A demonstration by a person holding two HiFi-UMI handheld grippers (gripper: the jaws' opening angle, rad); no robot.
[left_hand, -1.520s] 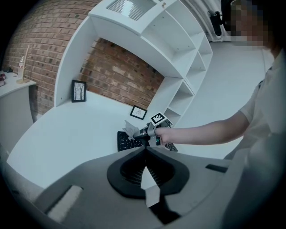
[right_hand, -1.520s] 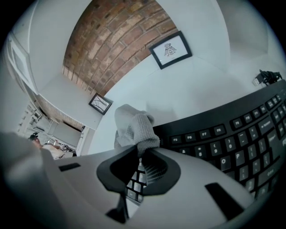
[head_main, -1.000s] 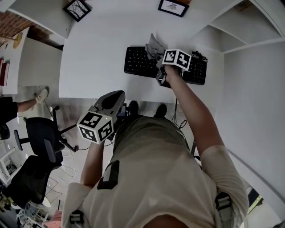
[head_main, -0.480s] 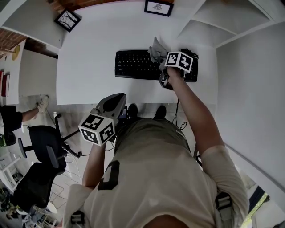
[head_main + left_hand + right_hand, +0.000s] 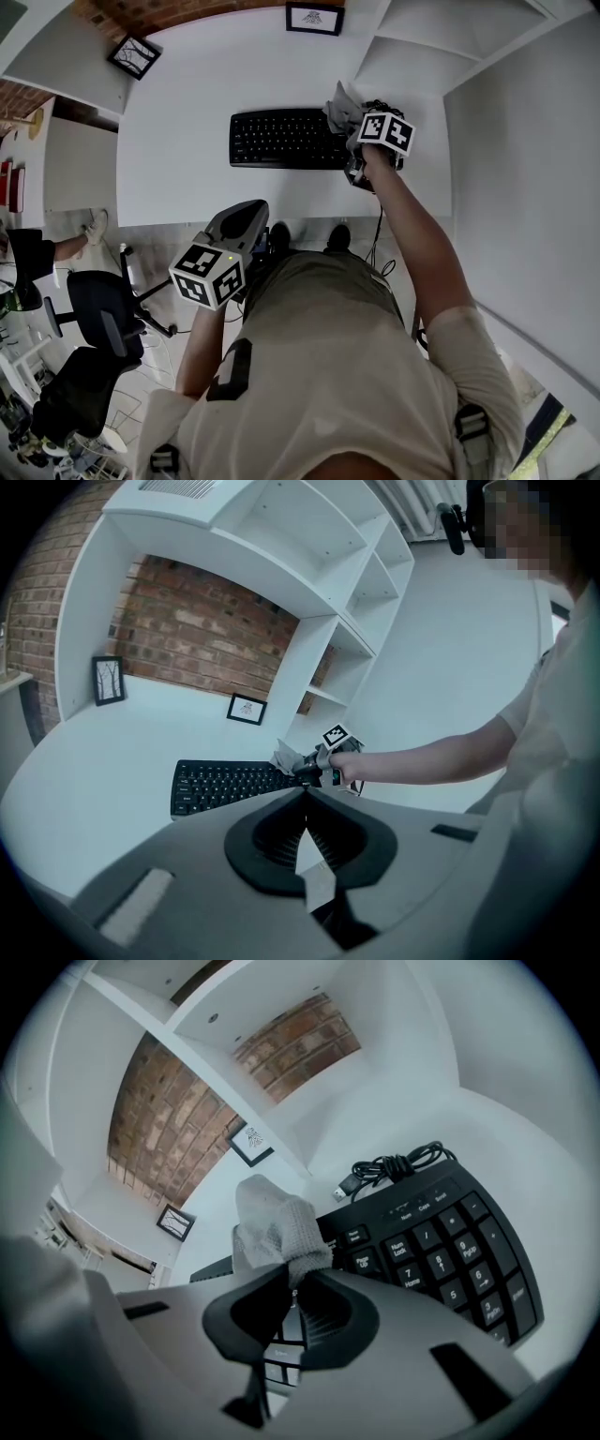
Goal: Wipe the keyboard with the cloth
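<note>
A black keyboard (image 5: 281, 139) lies on the white desk (image 5: 178, 122). My right gripper (image 5: 352, 120) hovers over the keyboard's right part, shut on a grey cloth (image 5: 341, 103) that bunches up beyond its tips. In the right gripper view the cloth (image 5: 272, 1221) sticks up out of the closed gripper (image 5: 295, 1283), above the number-pad keys (image 5: 441, 1246). My left gripper (image 5: 246, 212) hangs off the desk's front edge by my waist, shut and holding nothing. Its own view shows the keyboard (image 5: 225, 785) and cloth (image 5: 284, 758) far ahead of its gripper tips (image 5: 305, 801).
A coiled black cable (image 5: 389, 1171) lies behind the keyboard's right end. Two framed pictures (image 5: 314, 17) (image 5: 134, 54) lean at the desk's back by the brick wall. White shelves (image 5: 422, 37) rise at the right. A black office chair (image 5: 94, 314) stands on the floor, left.
My right gripper has slid the cloth rightwards along the keyboard, from left of its middle to its right part. The left gripper has stayed by my waist.
</note>
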